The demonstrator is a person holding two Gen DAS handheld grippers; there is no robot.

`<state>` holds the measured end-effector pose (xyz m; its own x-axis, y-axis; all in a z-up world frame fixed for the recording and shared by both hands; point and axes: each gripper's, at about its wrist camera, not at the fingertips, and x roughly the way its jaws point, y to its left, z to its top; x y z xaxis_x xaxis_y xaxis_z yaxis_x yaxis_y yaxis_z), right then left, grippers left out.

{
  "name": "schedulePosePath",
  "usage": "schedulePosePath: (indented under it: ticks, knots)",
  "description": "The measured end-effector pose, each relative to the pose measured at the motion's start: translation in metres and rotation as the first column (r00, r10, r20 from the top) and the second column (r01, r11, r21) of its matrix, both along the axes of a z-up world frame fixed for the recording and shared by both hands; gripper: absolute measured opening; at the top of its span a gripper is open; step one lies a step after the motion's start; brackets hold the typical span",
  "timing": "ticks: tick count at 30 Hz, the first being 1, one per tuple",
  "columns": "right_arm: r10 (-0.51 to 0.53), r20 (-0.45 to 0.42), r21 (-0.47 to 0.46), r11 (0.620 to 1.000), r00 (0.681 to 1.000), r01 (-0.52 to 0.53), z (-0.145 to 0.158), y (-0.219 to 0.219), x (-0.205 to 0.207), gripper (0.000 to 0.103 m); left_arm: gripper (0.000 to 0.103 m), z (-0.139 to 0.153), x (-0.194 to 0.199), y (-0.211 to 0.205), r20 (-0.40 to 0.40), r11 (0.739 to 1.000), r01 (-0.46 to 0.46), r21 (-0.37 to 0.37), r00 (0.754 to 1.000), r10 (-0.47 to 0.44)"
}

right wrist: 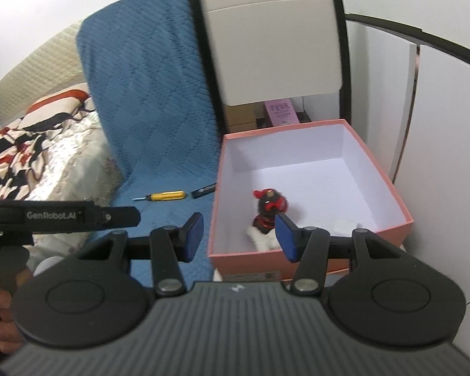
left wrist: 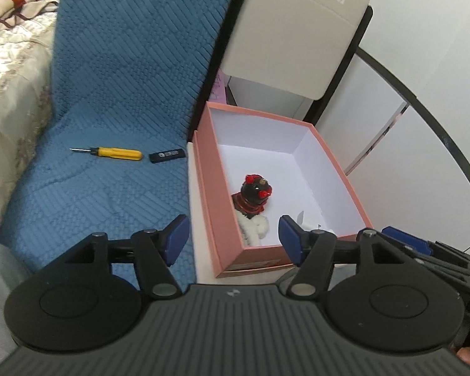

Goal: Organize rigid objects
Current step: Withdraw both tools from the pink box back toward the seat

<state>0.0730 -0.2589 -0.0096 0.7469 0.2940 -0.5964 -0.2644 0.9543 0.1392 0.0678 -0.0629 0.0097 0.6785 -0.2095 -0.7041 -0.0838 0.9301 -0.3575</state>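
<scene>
Surface: blue quilted cover [left wrist: 119, 100] draped over seat and backrest. Bed w/ patterned bedding [right wrist: 31, 156] to far left. Beige chair back [right wrist: 272, 47] w/ slot handle far behind; white cabinet doors [right wrist: 448, 141] on right.

Pink box [left wrist: 217, 194], lid off, white inside, sits right of the cover. In it, near-left corner: small plush figure [left wrist: 253, 197], dark head, red bows, white body (lying tilted).

On cover, left of box: yellow screwdriver [left wrist: 117, 152], black USB stick [left wrist: 167, 155] just beside its handle end, not clearly touching.

Left gripper [left wrist: 233, 238]: jaws apart, nothing between, over box's near-left edge. Right gripper [right wrist: 238, 235]: jaws apart, empty, near box's near wall.
</scene>
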Motion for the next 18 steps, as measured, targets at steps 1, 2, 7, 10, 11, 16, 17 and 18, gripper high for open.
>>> schedulePosePath:
  ticks: [1, 2, 7, 10, 11, 16, 17, 18]
  knots:
    - [0.009, 0.002, -0.002, 1.000, 1.000, -0.009, 0.000, 0.005, -0.005, 0.053, 0.070, 0.001, -0.006, 0.004, 0.005, 1.000, -0.005, 0.000, 1.000, 0.005]
    - [0.016, 0.004, -0.005, 1.000, 1.000, -0.016, 0.000, 0.008, -0.009, 0.053, 0.070, 0.002, -0.011, 0.007, 0.009, 1.000, -0.008, 0.000, 1.000, 0.008]
    - [0.049, 0.018, -0.012, 0.999, 0.999, -0.048, 0.001, 0.030, -0.030, 0.053, 0.071, 0.002, -0.038, 0.022, 0.024, 1.000, -0.024, 0.015, 0.999, 0.023]
    - [0.058, 0.019, -0.014, 0.998, 0.998, -0.058, 0.000, 0.040, -0.041, 0.053, 0.071, -0.001, -0.054, 0.030, 0.025, 0.999, -0.036, 0.013, 0.999, 0.036]
    - [0.061, 0.018, -0.013, 0.998, 0.998, -0.061, -0.001, 0.042, -0.045, 0.054, 0.072, -0.003, -0.059, 0.033, 0.023, 0.999, -0.041, 0.015, 0.999, 0.041]
    - [0.087, 0.006, -0.022, 0.996, 0.996, -0.086, -0.009, 0.054, -0.062, 0.054, 0.072, -0.010, -0.082, 0.044, 0.019, 0.998, -0.060, 0.012, 0.998, 0.060]
    - [0.091, 0.003, -0.024, 0.996, 0.996, -0.091, -0.010, 0.055, -0.064, 0.054, 0.072, -0.011, -0.085, 0.046, 0.017, 0.998, -0.063, 0.012, 0.998, 0.062]
    - [0.094, 0.001, -0.026, 0.995, 0.996, -0.094, -0.012, 0.056, -0.066, 0.054, 0.072, -0.012, -0.087, 0.048, 0.016, 0.998, -0.067, 0.012, 0.998, 0.066]
